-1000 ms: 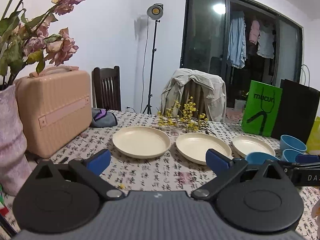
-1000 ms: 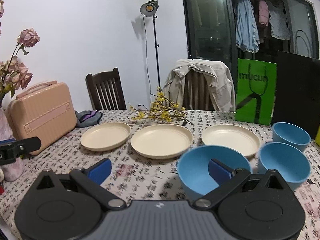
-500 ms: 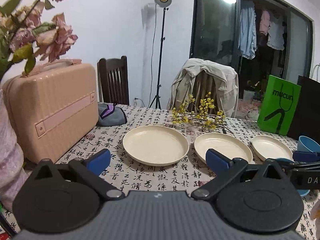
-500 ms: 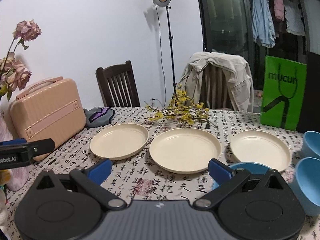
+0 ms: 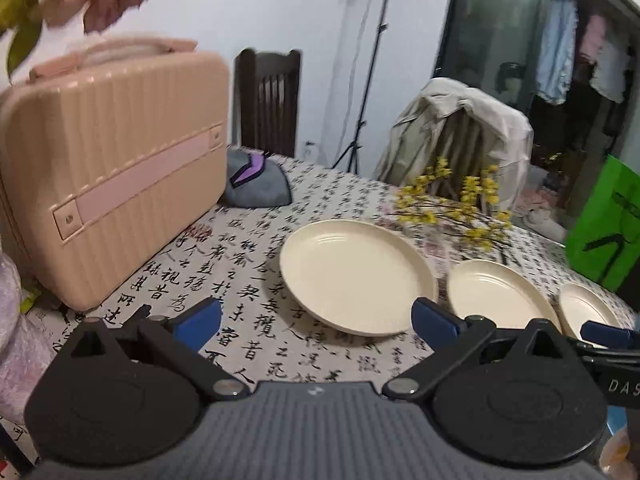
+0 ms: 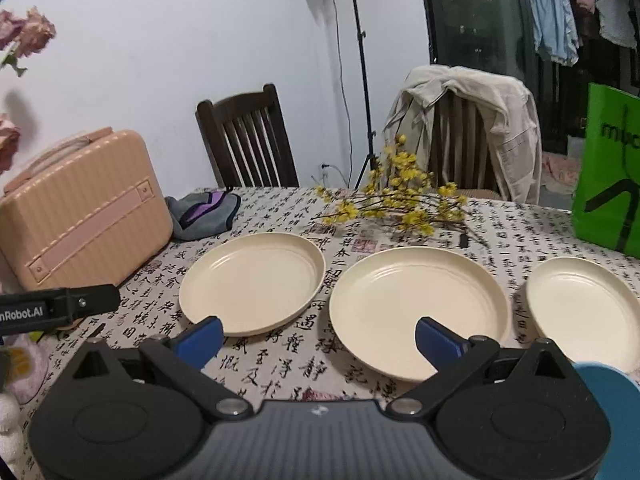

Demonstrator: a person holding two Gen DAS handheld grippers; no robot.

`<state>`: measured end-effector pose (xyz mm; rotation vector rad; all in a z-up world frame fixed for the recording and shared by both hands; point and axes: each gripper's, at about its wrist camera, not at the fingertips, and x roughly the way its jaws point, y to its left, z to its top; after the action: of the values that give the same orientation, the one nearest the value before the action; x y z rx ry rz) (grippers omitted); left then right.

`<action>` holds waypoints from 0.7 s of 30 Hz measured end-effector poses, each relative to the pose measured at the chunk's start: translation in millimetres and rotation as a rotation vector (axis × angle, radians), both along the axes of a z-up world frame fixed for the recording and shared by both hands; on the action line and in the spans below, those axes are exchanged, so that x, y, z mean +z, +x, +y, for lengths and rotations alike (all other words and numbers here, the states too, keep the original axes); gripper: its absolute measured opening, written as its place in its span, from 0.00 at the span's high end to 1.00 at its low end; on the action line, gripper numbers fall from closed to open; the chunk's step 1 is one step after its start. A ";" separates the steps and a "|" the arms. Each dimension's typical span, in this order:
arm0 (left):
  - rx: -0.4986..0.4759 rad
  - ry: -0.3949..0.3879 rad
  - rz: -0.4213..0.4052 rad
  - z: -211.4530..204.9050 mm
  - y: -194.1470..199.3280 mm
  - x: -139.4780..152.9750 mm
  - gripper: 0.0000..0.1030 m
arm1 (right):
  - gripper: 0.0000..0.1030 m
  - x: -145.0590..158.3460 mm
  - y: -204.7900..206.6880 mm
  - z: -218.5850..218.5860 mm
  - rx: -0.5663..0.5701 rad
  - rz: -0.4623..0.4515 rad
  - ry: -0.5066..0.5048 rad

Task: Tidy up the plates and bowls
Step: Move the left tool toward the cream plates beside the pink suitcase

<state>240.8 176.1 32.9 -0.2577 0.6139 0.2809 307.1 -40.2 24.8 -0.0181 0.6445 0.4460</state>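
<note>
While both tools hover: nothing gripped
Left gripper (image 5: 316, 318): jaws spread; leftmost plate (image 5: 357, 275) just ahead, nearer this hand
Right gripper (image 6: 318, 338): jaws spread; middle plate (image 6: 418, 310) right of leftmost plate (image 6: 252, 287)

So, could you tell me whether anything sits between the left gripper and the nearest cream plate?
Nothing visible does: only bare tablecloth lies between the open left gripper and the leftmost plate. The pink case stands off to the side.
</note>
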 end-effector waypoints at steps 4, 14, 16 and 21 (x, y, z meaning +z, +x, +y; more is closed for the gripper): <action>0.054 -0.016 0.043 12.9 26.1 -7.4 0.00 | 0.01 -7.4 24.0 15.3 0.011 0.013 -0.004; 0.178 -0.201 0.088 49.2 77.4 -24.3 0.00 | 0.06 -25.4 76.2 50.1 -0.013 0.019 -0.056; 0.204 -0.209 0.093 52.7 86.7 -28.0 0.00 | 0.07 -28.0 84.9 55.9 -0.015 0.025 -0.057; 0.256 -0.249 0.118 61.0 109.3 -40.7 0.00 | 0.17 -36.8 108.6 69.4 -0.007 0.062 -0.068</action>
<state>350.2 237.1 -7.9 -0.5643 0.7339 0.4698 415.7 29.3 -11.9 -0.0669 0.7202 0.4187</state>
